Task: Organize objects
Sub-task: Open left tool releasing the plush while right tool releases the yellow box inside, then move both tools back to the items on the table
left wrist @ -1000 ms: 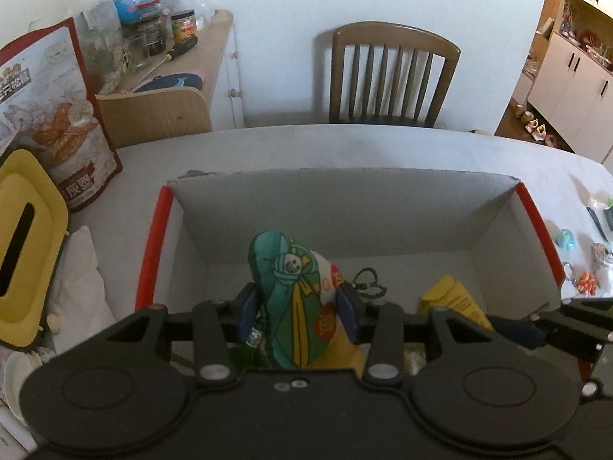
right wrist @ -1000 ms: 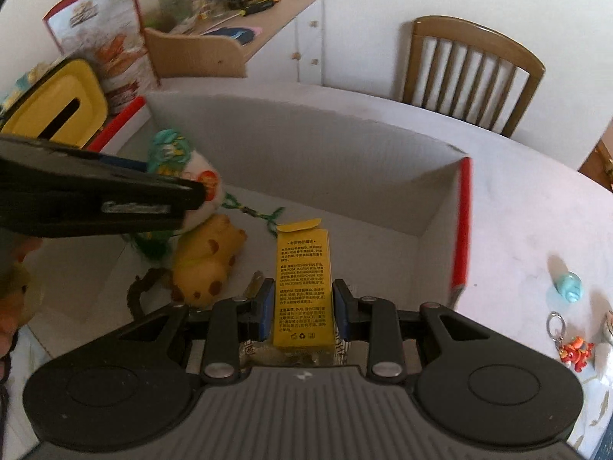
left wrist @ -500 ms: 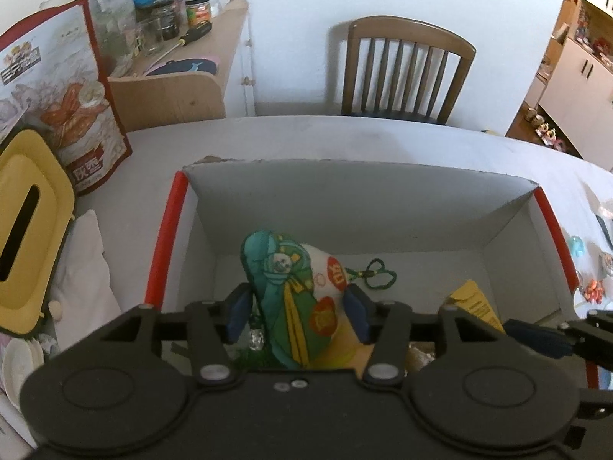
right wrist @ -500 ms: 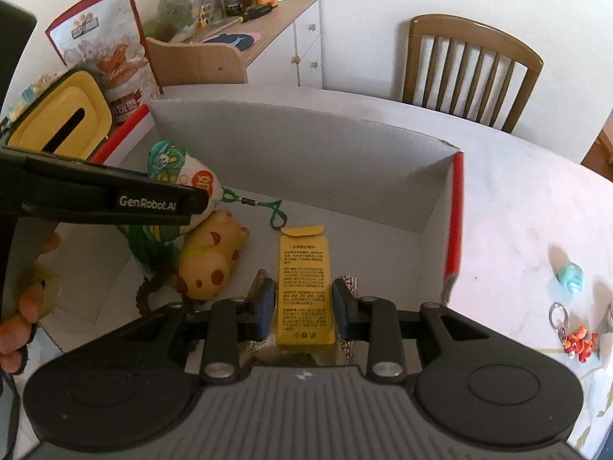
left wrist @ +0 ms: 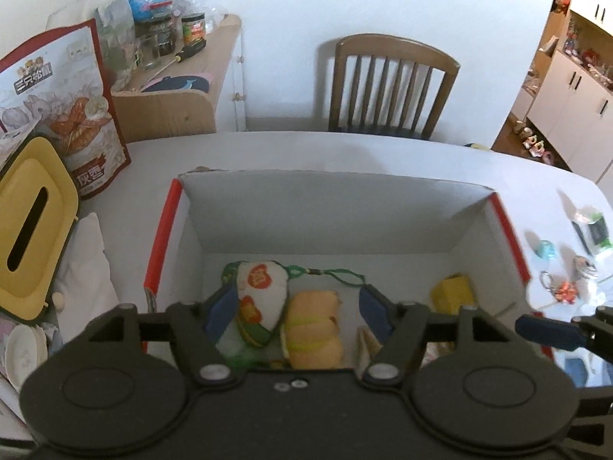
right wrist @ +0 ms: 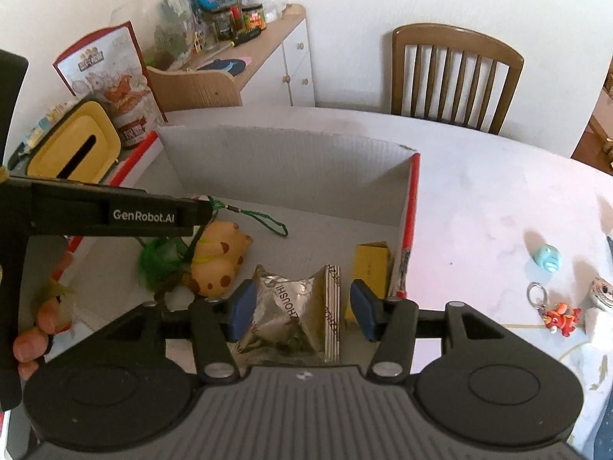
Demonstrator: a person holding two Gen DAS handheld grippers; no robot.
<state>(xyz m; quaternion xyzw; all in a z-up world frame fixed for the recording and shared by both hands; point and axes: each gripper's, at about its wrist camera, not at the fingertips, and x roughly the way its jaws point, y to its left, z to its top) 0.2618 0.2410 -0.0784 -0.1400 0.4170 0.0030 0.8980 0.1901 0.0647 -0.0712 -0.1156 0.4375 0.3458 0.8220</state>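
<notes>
The left gripper (left wrist: 297, 314) and right gripper (right wrist: 302, 308) both hang spread and empty over the box (left wrist: 345, 207), where the stuffed charm (left wrist: 260, 291) lies at its 7 o'clock and the yellow carton (right wrist: 369, 264) leans at 4 o'clock, apparently so they stay contained.

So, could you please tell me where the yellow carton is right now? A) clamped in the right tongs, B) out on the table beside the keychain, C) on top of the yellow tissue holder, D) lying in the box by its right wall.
D: the yellow carton lies inside the box against its red-edged right wall, while the right tongs are open above a silver packet, holding nothing.
</notes>
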